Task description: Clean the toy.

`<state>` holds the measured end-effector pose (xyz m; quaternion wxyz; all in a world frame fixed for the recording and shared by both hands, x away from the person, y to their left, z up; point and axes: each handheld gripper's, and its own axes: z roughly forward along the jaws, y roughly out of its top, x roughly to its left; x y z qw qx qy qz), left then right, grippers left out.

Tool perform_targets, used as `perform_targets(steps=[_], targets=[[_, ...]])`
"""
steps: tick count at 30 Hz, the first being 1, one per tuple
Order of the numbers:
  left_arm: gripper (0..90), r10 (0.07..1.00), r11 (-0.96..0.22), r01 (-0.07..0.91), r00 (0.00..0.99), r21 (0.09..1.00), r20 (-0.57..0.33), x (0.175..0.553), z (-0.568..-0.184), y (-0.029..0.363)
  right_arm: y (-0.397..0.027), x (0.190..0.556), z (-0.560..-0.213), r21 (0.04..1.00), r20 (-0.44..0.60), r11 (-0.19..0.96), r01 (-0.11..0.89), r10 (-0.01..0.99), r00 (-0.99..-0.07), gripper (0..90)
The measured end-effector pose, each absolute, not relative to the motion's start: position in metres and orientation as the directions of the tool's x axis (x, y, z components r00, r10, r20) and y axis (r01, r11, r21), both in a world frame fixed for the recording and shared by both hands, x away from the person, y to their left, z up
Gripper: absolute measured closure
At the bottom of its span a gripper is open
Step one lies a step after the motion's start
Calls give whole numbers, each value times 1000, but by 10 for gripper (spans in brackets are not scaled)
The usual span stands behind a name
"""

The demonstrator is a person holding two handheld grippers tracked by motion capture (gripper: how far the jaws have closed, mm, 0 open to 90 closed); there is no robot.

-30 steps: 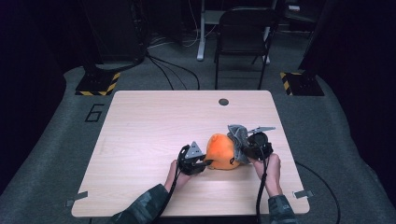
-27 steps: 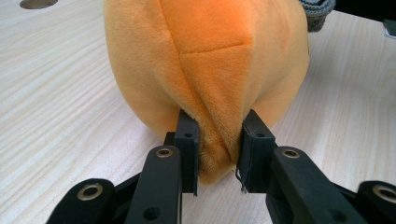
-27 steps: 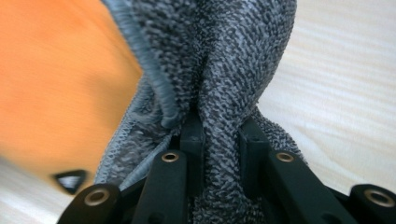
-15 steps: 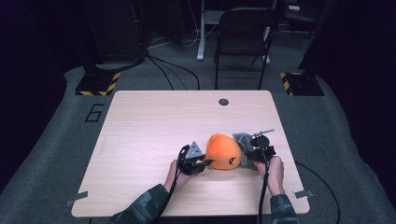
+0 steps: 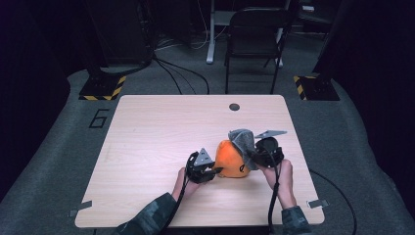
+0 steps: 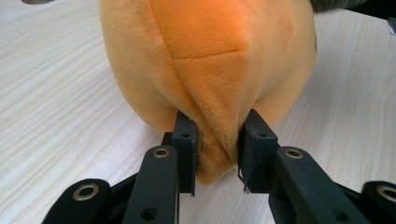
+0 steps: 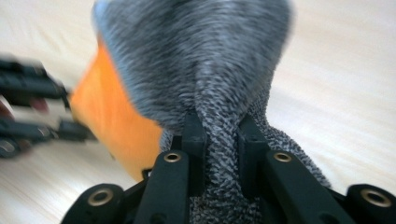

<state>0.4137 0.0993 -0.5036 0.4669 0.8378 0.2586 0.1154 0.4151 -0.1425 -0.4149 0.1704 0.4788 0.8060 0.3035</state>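
An orange plush toy (image 5: 229, 160) lies on the wooden table (image 5: 147, 127), right of middle near the front. My left gripper (image 5: 218, 171) is at the toy's left end, shut on a fold of orange plush (image 6: 210, 60) that bulges between its pads (image 6: 185, 140). A grey knit cloth (image 5: 242, 139) drapes over the toy's upper right side. My right gripper (image 5: 254, 159) is shut on a bunched strip of that grey knit cloth (image 7: 201, 56), and its jaws have just closed a little further on it. In the right gripper view the orange toy (image 7: 107, 121) shows under the cloth.
A small dark disc (image 5: 234, 106) lies near the table's far edge. A black chair (image 5: 254, 34) stands behind the table on the grey floor. Cables trail from both grippers toward the front edge, and the person's sleeves come in from the bottom.
The right gripper has risen with the grey cloth, bringing it back up onto the toy's top after a dip half a second ago. The left gripper and the toy have stayed put.
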Motion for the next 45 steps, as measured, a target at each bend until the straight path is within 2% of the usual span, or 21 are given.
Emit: perform_targets(steps=[4,6,10,12,13,16,20,25,27,29,34,39,45], targets=[[664,542,-434,326,839,840,-46,415,-504,99,-142,420,-428,633,23,357,687,878,-478,790],[605,541,-433,334,839,837,-55,415,-504,99,-144,420,-429,631,19,361,687,877,-479,790],[366,580,-393,413,805,822,-127,417,-501,103,-144,421,-432,630,22,350,693,884,-467,791],[254,599,-334,466,776,819,-198,418,-502,109,-146,421,-433,628,29,347,696,884,-467,791],[153,591,-296,495,767,817,-251,419,-503,112,-147,422,-433,629,22,352,693,883,-468,791],[23,535,-214,533,765,819,-358,421,-507,122,-149,422,-434,629,28,346,696,885,-465,791],[0,484,-169,542,773,823,-410,427,-513,129,-149,422,-434,630,28,346,696,885,-465,791],[0,487,-202,535,782,821,-389,427,-517,121,-149,422,-434,631,26,346,694,885,-465,791],[44,476,-210,515,796,831,-373,427,-519,117,-149,422,-434,631,25,346,695,886,-464,791],[240,471,-238,482,816,843,-334,426,-519,113,-150,423,-435,634,22,351,689,883,-469,791],[482,509,-246,451,813,858,-281,423,-520,110,-150,423,-435,632,32,339,697,887,-460,790],[631,519,-256,434,816,864,-255,421,-521,108,-150,423,-435,632,27,340,696,888,-459,790],[726,518,-258,415,822,872,-238,420,-522,108,-151,422,-434,637,33,335,695,888,-458,788]])
